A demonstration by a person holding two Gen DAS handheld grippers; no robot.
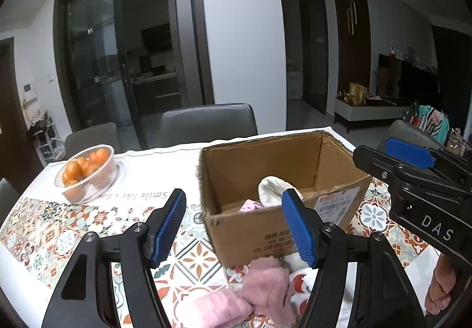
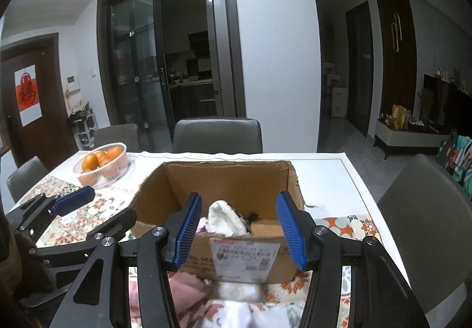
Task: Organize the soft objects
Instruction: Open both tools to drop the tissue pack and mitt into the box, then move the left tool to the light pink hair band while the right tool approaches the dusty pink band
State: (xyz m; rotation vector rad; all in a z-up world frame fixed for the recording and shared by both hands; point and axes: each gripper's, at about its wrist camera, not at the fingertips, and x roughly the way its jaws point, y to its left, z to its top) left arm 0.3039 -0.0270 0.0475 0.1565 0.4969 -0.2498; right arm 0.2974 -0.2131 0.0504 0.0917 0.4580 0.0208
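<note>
Patterned bench [image 1: 73, 227]: pink fuzzy socks [image 1: 262, 283] lie limp at the near edge, best pinched mid-bunch; left tongs [image 1: 233, 227] and right tongs [image 2: 239, 233] are released, empty.

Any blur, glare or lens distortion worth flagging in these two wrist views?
Left wrist: strong fisheye bending with dark corners, pink cloth soft at the bottom edge. Right wrist: same bending, cardboard box sharp, its shipping label and the white cloth below smeared.
</note>
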